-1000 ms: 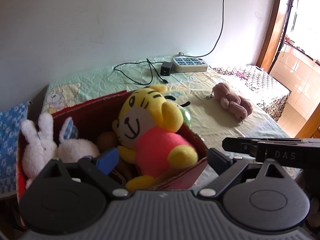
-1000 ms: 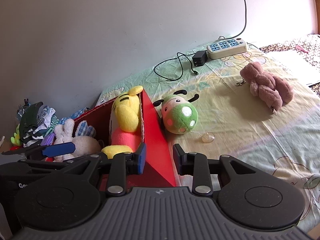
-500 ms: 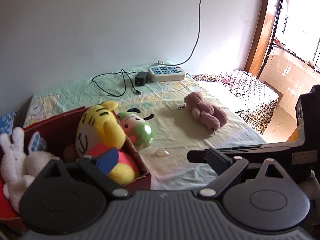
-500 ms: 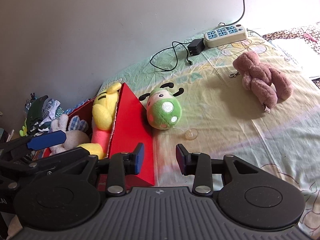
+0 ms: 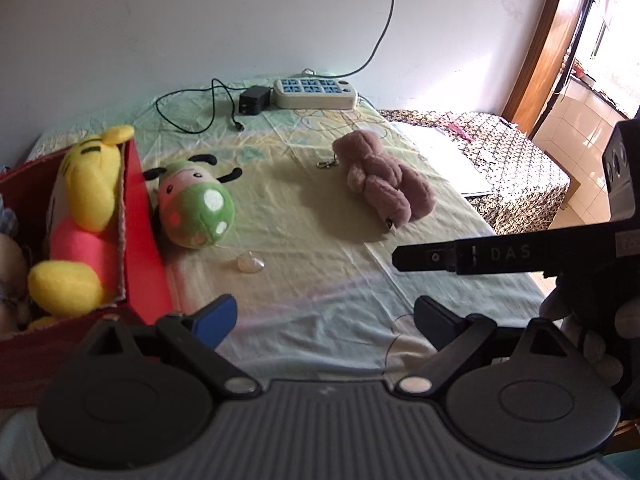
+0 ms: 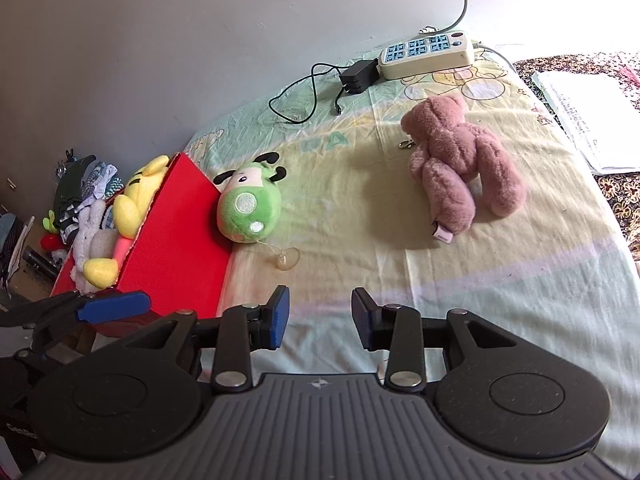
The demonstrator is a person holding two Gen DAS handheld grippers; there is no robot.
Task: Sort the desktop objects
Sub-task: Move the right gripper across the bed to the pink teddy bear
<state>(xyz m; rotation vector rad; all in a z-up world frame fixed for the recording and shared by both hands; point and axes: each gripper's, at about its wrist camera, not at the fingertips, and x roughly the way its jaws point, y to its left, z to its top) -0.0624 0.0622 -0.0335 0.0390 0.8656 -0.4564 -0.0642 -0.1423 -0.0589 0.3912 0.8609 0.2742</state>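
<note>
Right wrist view: the right gripper [image 6: 320,316] is held empty, jaws parted, as is the left gripper [image 5: 324,316]. Ahead and rightward the pink plush bear [image 6: 460,168] is seen, well clear of the red box [image 6: 176,240]; its narrow torso should be straddled squarely.

Count of items, bed surface and box

Soft toys: 4 — one yellow tiger plush in pink shirt [image 5: 86,216], one white rabbit plush [image 6: 90,236], both in the one red cardboard box [image 6: 180,236]; one green spotted cow plush [image 6: 248,208] and one pink-brown teddy plush [image 6: 460,168] on the sheet. One cream power strip [image 6: 426,54], one black plug adapter [image 6: 358,74].
</note>
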